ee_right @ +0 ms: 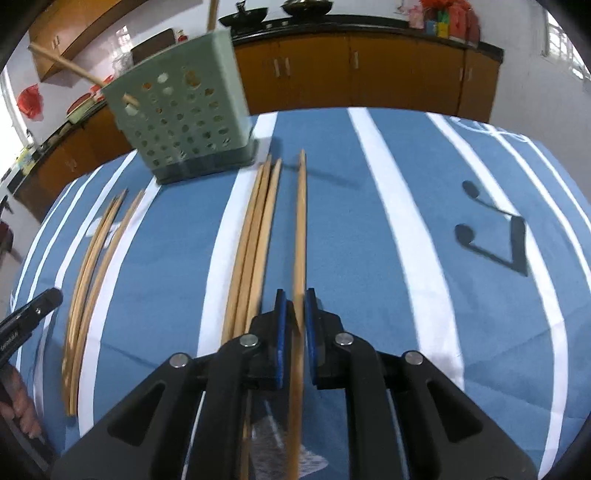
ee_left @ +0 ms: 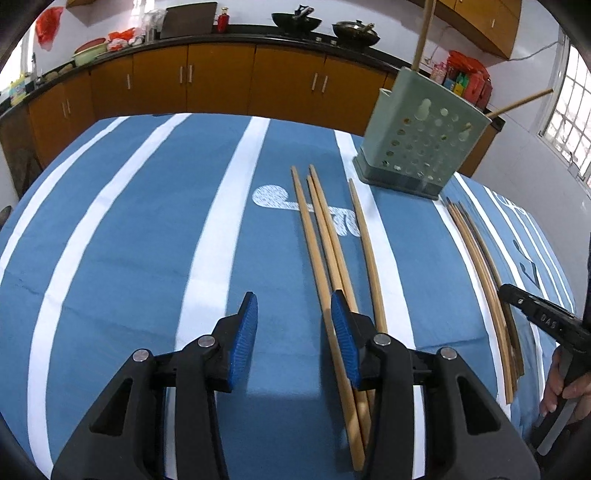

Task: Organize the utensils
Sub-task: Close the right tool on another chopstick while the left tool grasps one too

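Note:
Bamboo chopsticks lie in loose groups on the blue-and-white striped cloth [ee_left: 129, 240]. My left gripper [ee_left: 295, 332] is open low over the cloth; its right pad [ee_left: 343, 339] sits over one group of chopsticks [ee_left: 325, 240], and the leftmost stick runs just inside that pad. My right gripper [ee_right: 295, 321] is shut on a single chopstick [ee_right: 301, 221] that points away along the cloth. Three more chopsticks [ee_right: 255, 229] lie just left of it. A green perforated utensil holder [ee_left: 417, 140] [ee_right: 184, 118] stands at the far side, with two chopsticks [ee_left: 421, 33] sticking out of it.
A further bunch of chopsticks [ee_right: 96, 251] lies at the left in the right wrist view, beside the left gripper's black tip [ee_right: 33, 310]. A person's hand [ee_left: 561, 387] grips the right tool. Wooden cabinets [ee_left: 221, 81] with woks on the counter line the far wall.

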Demonstrator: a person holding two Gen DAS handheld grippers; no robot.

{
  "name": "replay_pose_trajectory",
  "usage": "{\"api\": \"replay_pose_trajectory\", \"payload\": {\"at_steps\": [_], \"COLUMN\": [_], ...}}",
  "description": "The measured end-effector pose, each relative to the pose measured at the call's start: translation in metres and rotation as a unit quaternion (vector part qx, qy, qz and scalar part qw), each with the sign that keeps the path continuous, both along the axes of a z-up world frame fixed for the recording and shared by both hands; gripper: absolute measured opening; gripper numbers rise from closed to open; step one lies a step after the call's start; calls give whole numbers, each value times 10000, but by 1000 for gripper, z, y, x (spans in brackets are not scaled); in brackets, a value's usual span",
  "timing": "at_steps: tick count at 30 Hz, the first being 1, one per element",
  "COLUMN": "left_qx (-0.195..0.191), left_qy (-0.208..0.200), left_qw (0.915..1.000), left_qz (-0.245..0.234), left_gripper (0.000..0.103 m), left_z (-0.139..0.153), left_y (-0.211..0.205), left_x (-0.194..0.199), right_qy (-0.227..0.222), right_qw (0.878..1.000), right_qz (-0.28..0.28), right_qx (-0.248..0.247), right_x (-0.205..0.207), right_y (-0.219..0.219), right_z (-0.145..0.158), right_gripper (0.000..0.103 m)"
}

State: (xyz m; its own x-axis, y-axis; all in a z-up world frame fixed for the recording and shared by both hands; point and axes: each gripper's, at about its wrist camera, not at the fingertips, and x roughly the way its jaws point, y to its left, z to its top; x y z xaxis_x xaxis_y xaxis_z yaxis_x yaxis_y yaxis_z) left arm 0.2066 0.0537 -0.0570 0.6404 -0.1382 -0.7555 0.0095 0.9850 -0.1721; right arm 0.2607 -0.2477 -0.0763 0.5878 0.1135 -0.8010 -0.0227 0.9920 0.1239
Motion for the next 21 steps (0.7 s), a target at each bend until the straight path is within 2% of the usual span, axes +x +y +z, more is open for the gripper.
{"api": "replay_pose_trajectory", "payload": {"at_steps": [3, 9, 14, 16, 21], "left_qx": [11, 152, 440, 616, 750], "left_qy": [47, 137, 111, 90, 79], "left_qw": [10000, 9995, 9986, 9976, 9965], "left_qz": [-80, -235, -286, -292, -352], "left_gripper": [39, 30, 20, 19, 19], "left_z": [-3, -7, -8, -8, -9], "left_y": [-4, -14, -23, -27, -33], "left_x": [0, 1, 1, 2, 1], "right_qy": [-38, -13, -32, -25, -44], "right_qw": [9996, 9996, 9996, 9996, 9997], "right_qz": [-142, -240, -219, -204, -175], "right_qx": [-236, -179, -199, -186, -153], "right_x": [1, 4, 3, 2, -3], "right_y": [0, -5, -4, -4, -3], "right_z": [0, -1, -1, -1, -2], "right_gripper": [8, 8, 8, 8, 9]}}
